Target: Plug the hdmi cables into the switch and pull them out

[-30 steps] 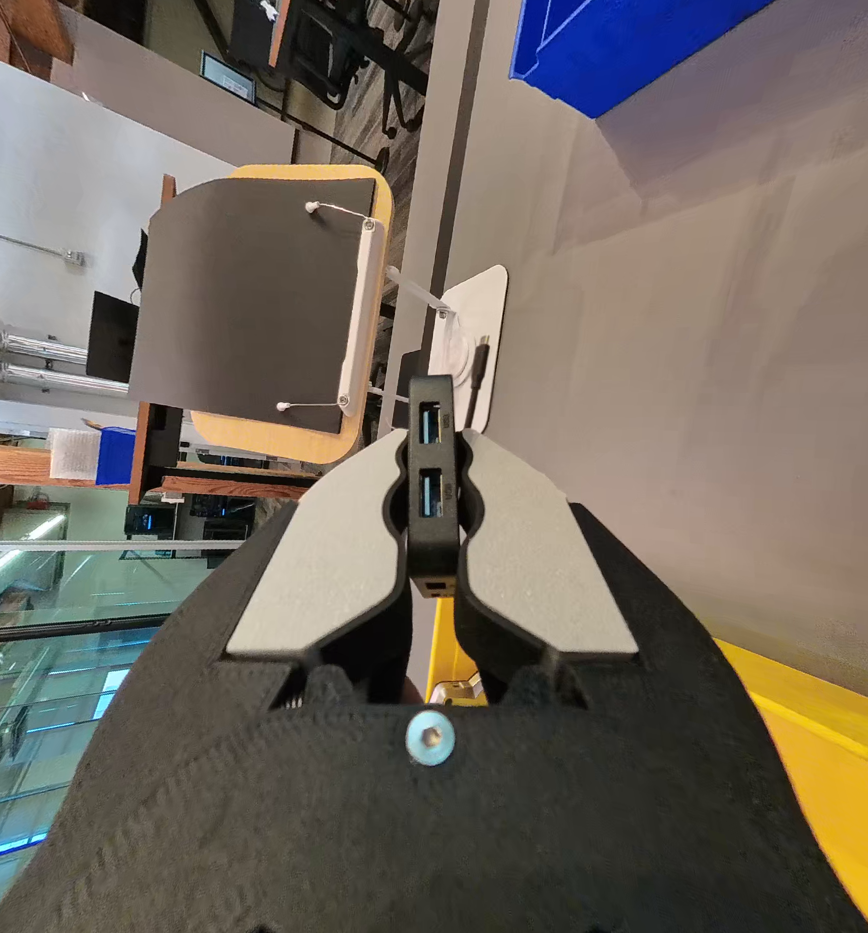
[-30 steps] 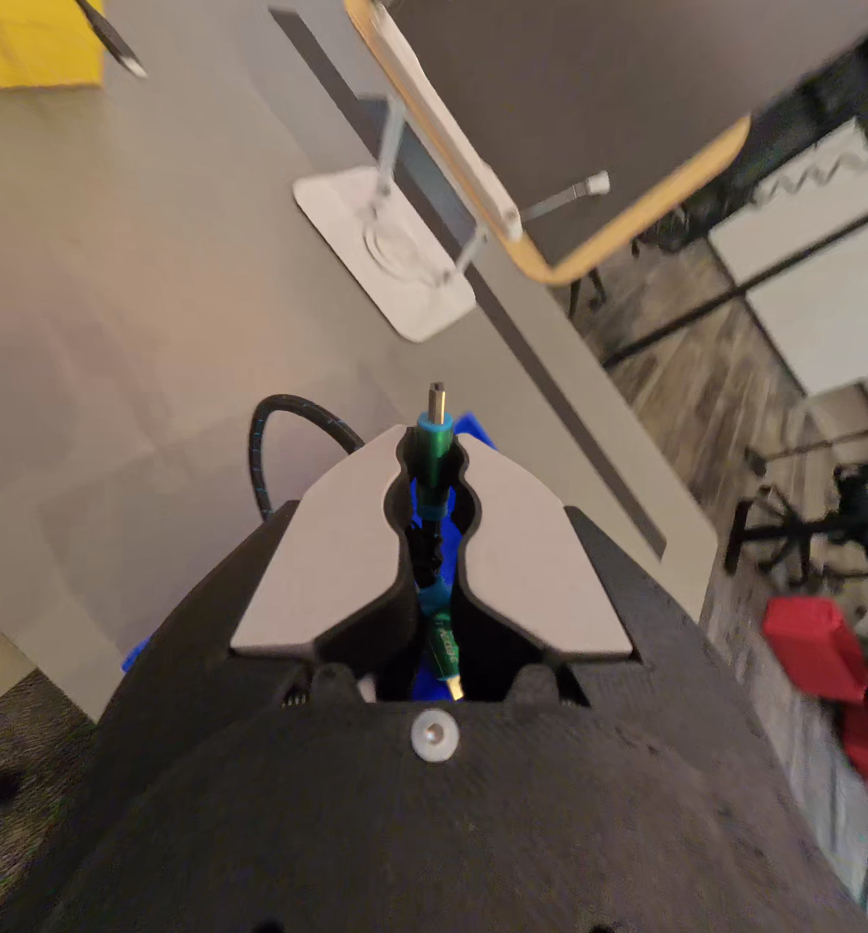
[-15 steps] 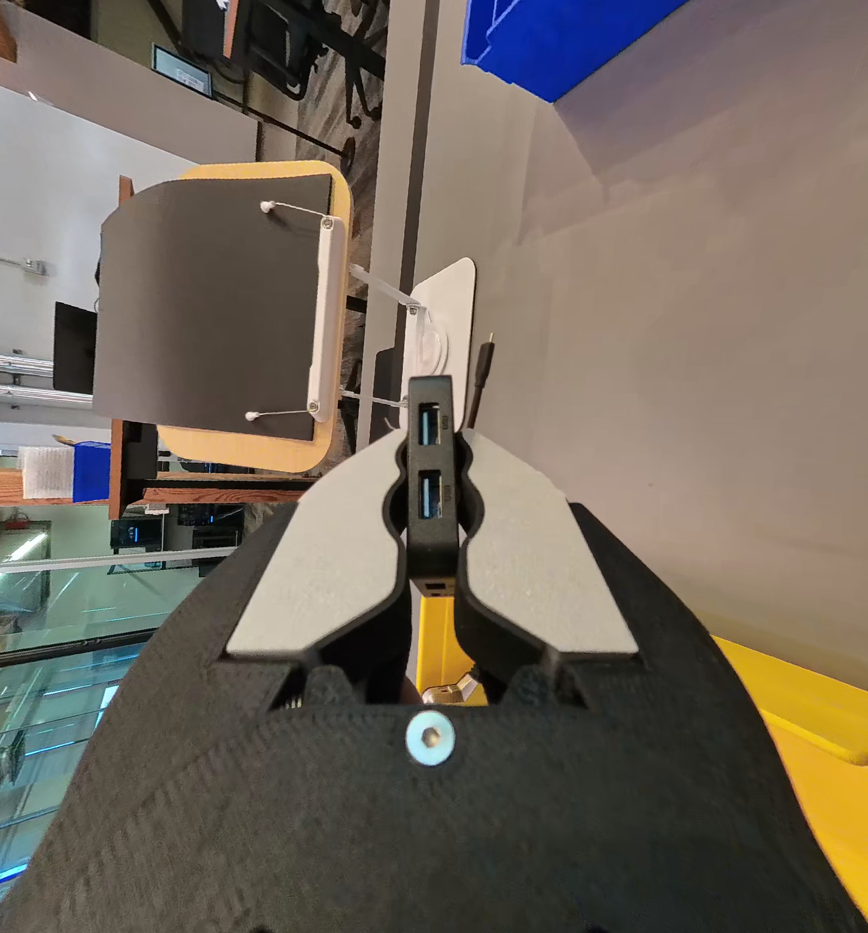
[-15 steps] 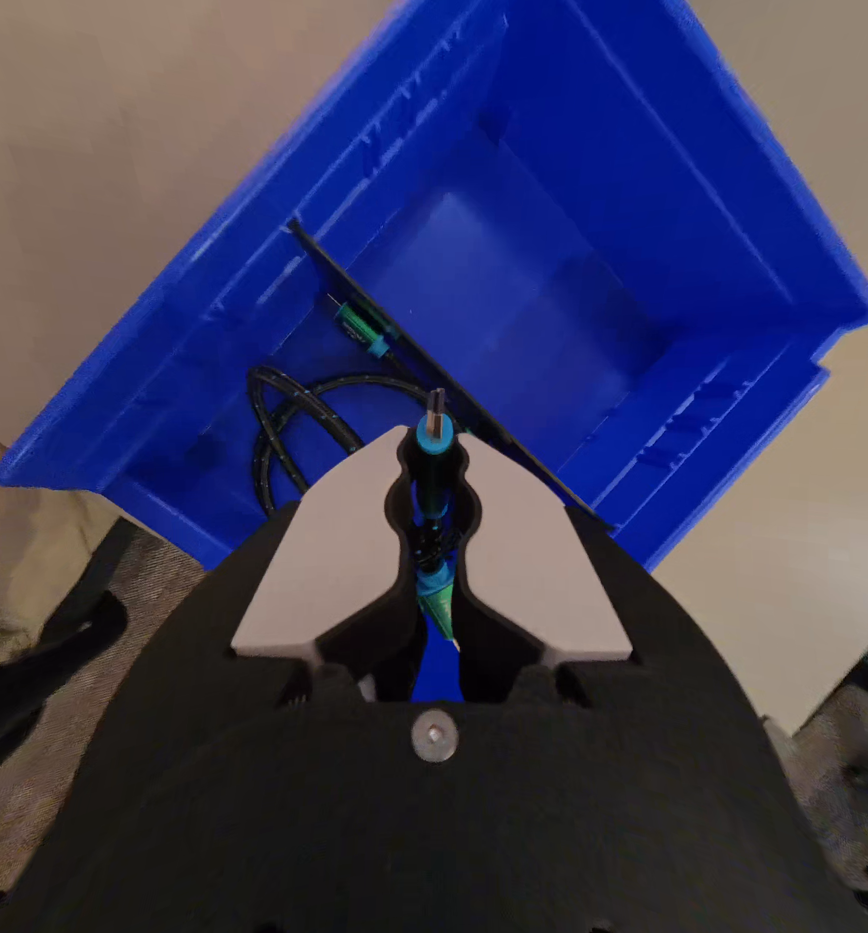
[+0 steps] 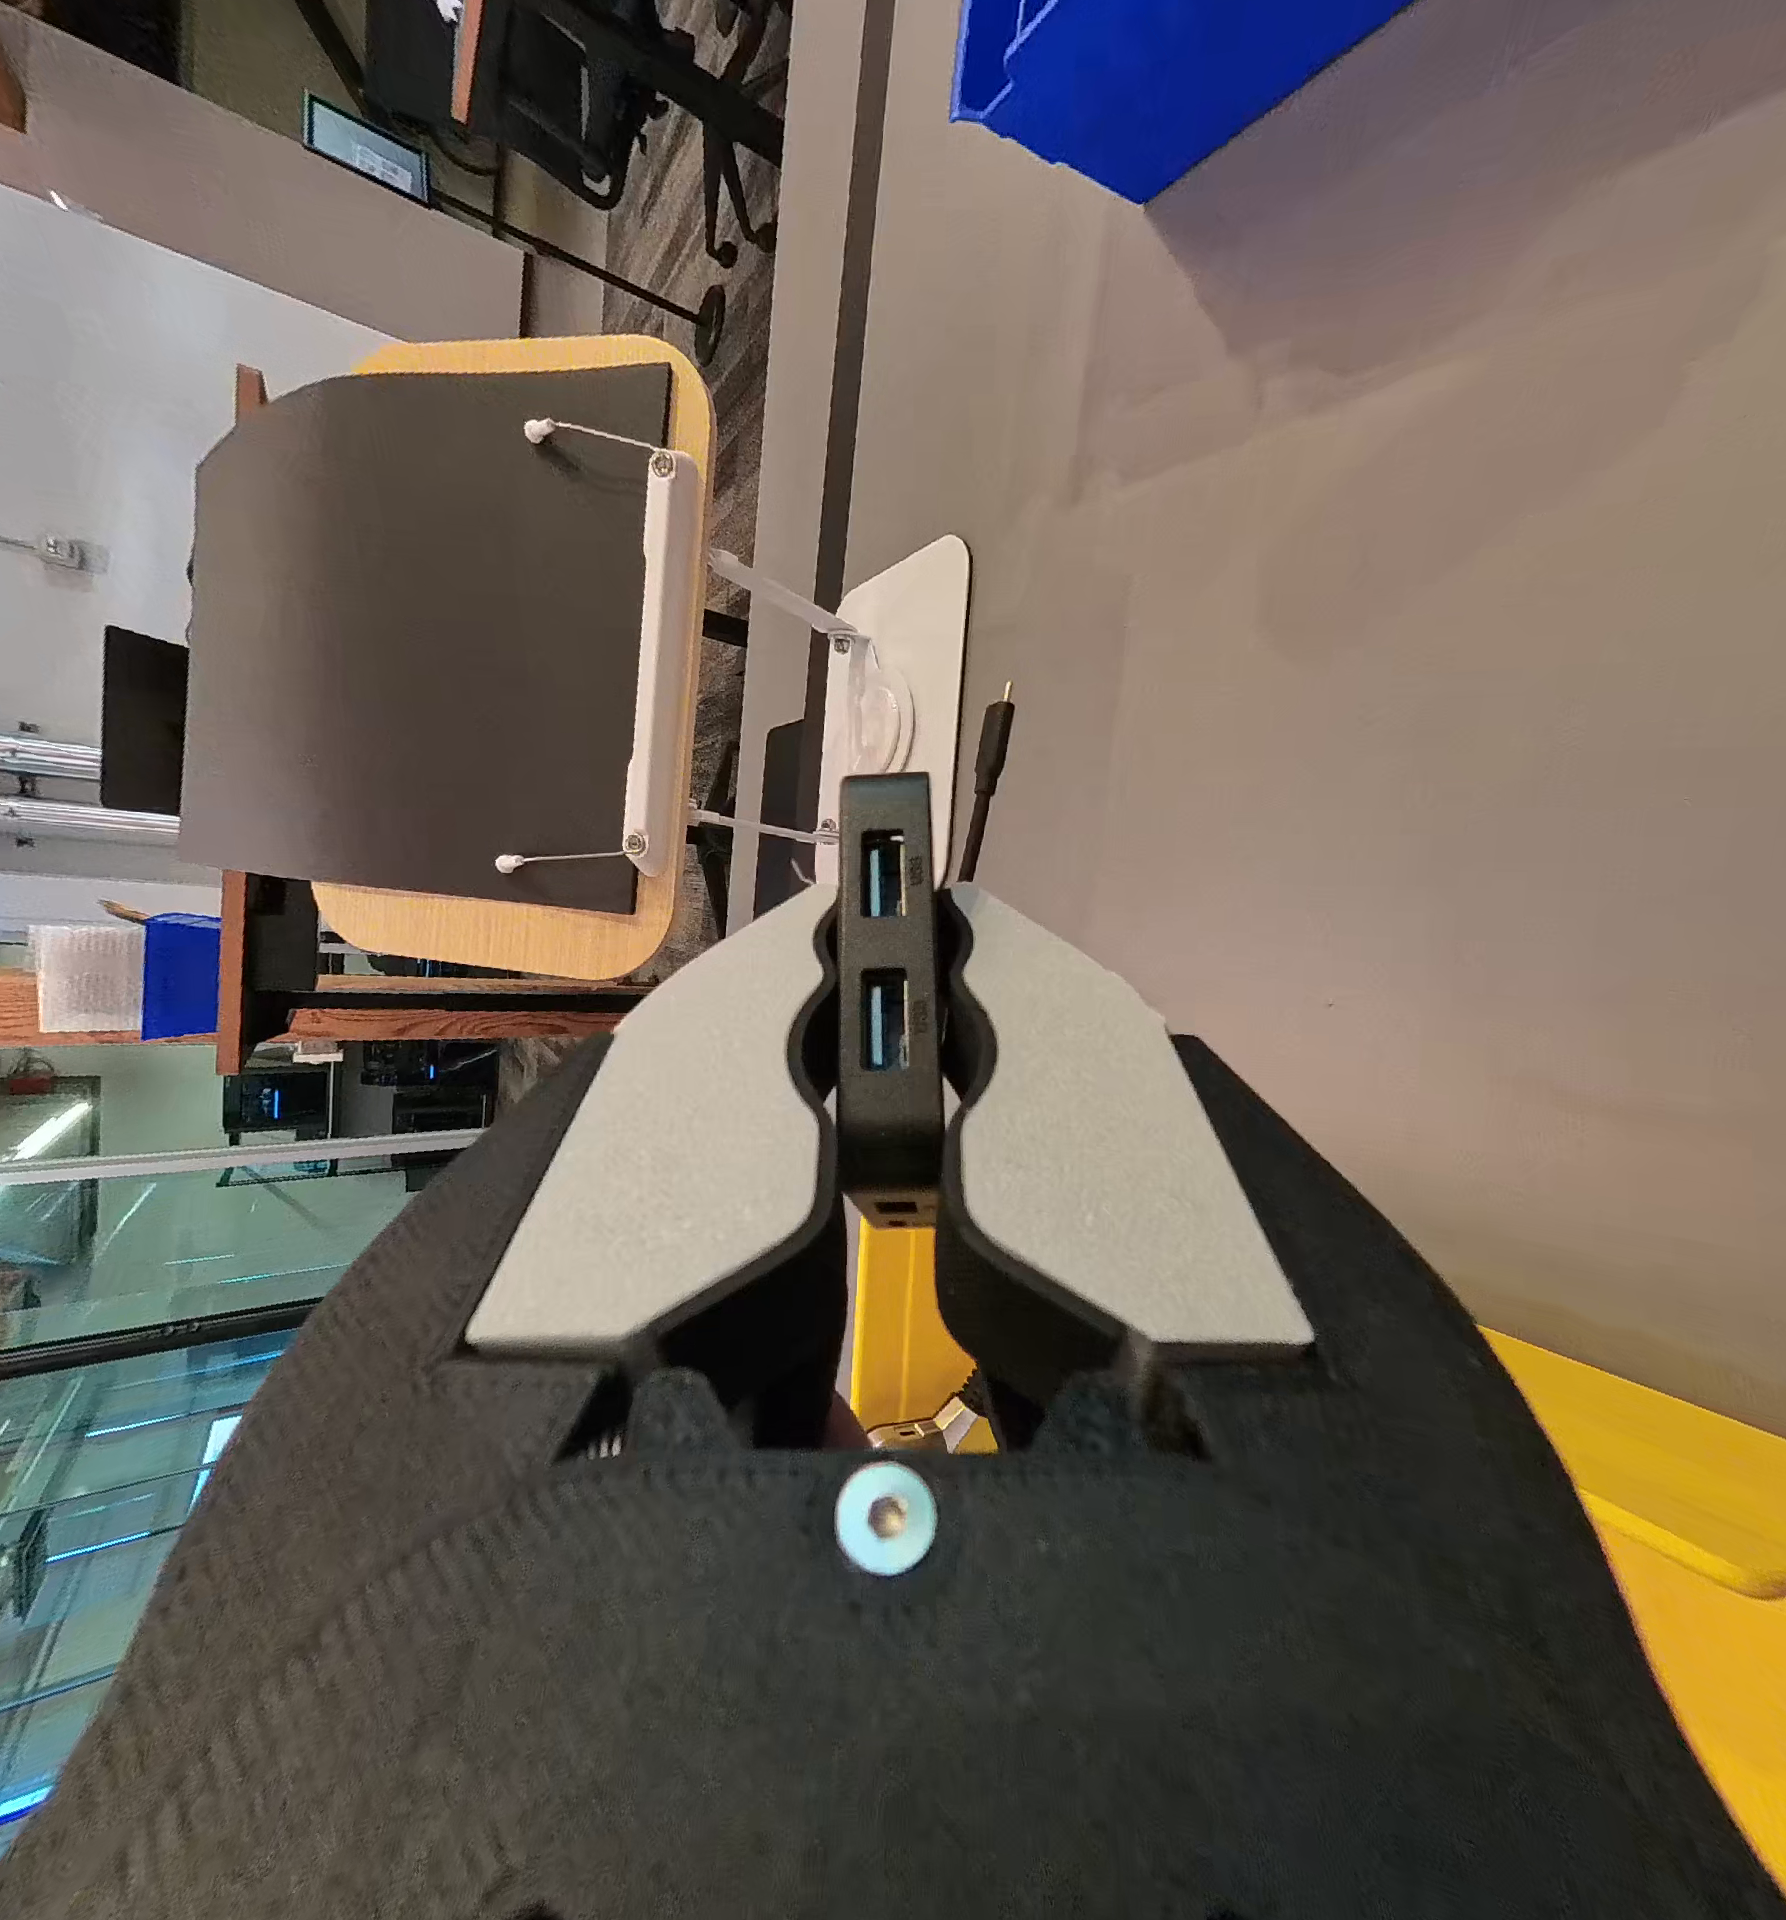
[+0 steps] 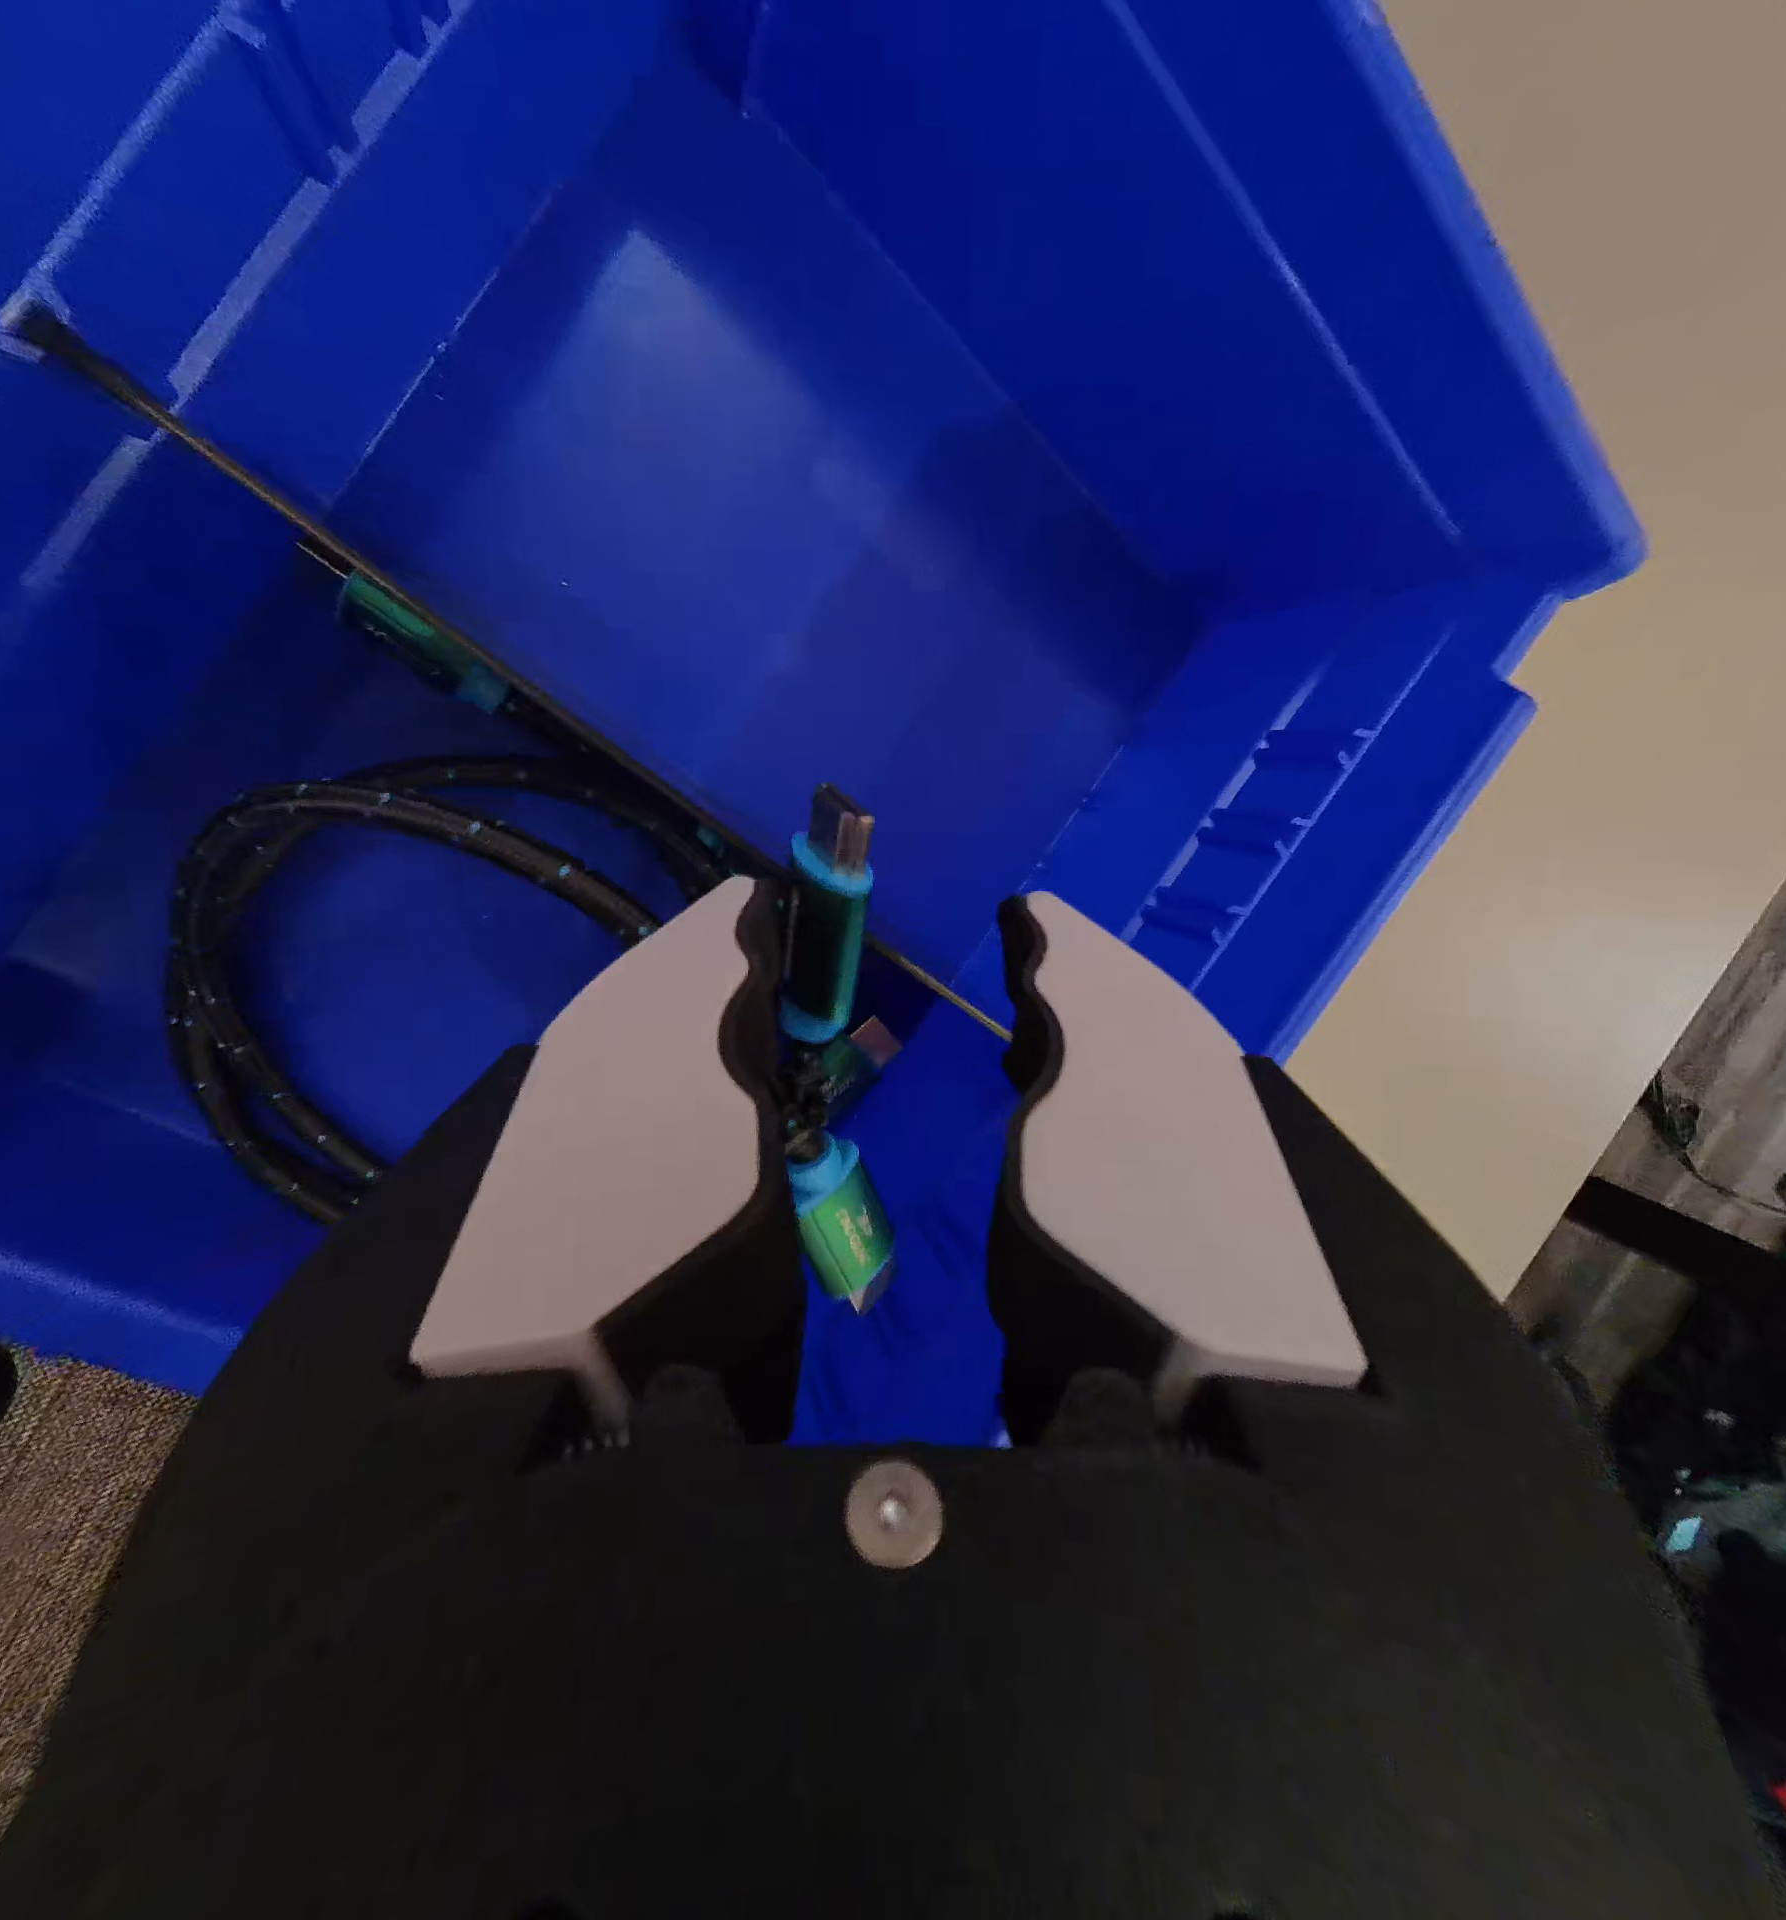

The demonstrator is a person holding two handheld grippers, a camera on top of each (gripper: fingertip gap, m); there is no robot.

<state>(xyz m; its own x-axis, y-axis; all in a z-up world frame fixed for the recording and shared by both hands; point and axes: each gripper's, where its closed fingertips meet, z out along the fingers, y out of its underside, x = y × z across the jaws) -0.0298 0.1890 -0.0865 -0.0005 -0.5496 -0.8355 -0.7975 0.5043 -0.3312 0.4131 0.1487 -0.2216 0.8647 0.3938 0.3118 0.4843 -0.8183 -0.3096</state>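
- Switch (image 5: 889,997), a slim black box w/ two blue ports facing the cam, is sitting pinched between the pads of the left gripper (image 5: 887,935), sticking out past the tips.
- Left gripper is hovering over the grey table (image 5: 1388,727); yellow bin (image 5: 1699,1558) is lying near-right, a blue bin (image 5: 1128,83) corner far-right.
- Far-left of the switch, a black panel on a white stand (image 5: 910,623) is standing on the table; a thin black cable end (image 5: 993,727) is lying just right of the stand's base.
- Right gripper (image 6: 878,935) is hanging over the blue bin (image 6: 1180,364), jaws spread wide, gripping nothing.
- Green-and-blue hdmi plug (image 6: 827,925) is leaning against the left finger (image 6: 650,1091), apart from the right one; can't tell if it's resting or dropping.
- A 2nd green plug (image 6: 847,1236) is showing lower in the gap; a 3rd (image 6: 390,623) is lying far-left in the bin beside a thin black divider (image 6: 245,478).
- Braided black cable (image 6: 245,987) is lying coiled at the bin's near-left.
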